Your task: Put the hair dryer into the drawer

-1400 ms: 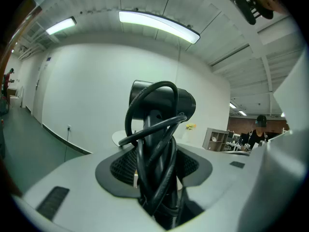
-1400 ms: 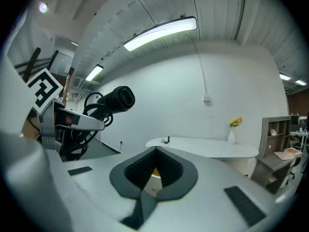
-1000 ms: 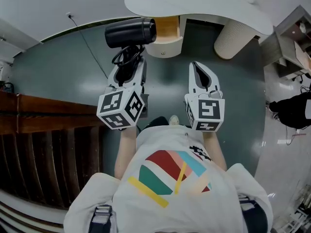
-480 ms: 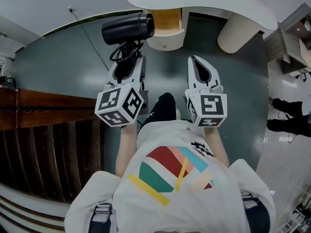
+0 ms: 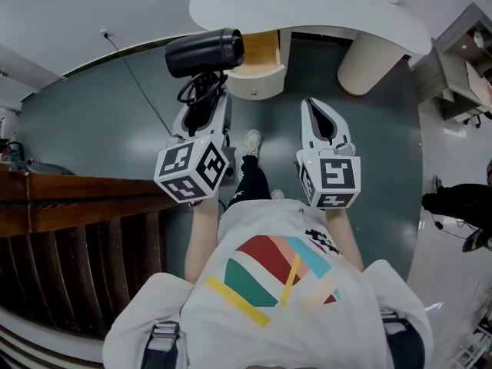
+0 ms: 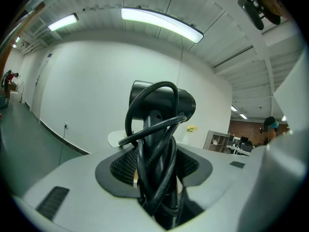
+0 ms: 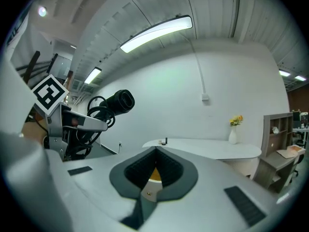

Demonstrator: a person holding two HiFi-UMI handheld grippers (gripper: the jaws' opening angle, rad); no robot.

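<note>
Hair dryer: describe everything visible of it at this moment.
The hair dryer is matte black, plastic by the look of it, with a thick round barrel and a slim handle wrapped in loops of its own black cord. The left hand-held gripper clamps handle and cord between its pads, holding it in the air, barrel crosswise, one end toward the open wooden drawer. Nothing else seems to touch it.

Lit evenly from overhead by long ceiling strip lights (image 6: pixel 161 22), bright without blowing out. Slightly dim in the head view, with soft sheen patches on the grey floor (image 5: pixel 131 121) and only faint shadows. Heavily fisheyed in both gripper views: black vignetted corners, bowed straight lines, soft close foreground. No motion blur.
</note>
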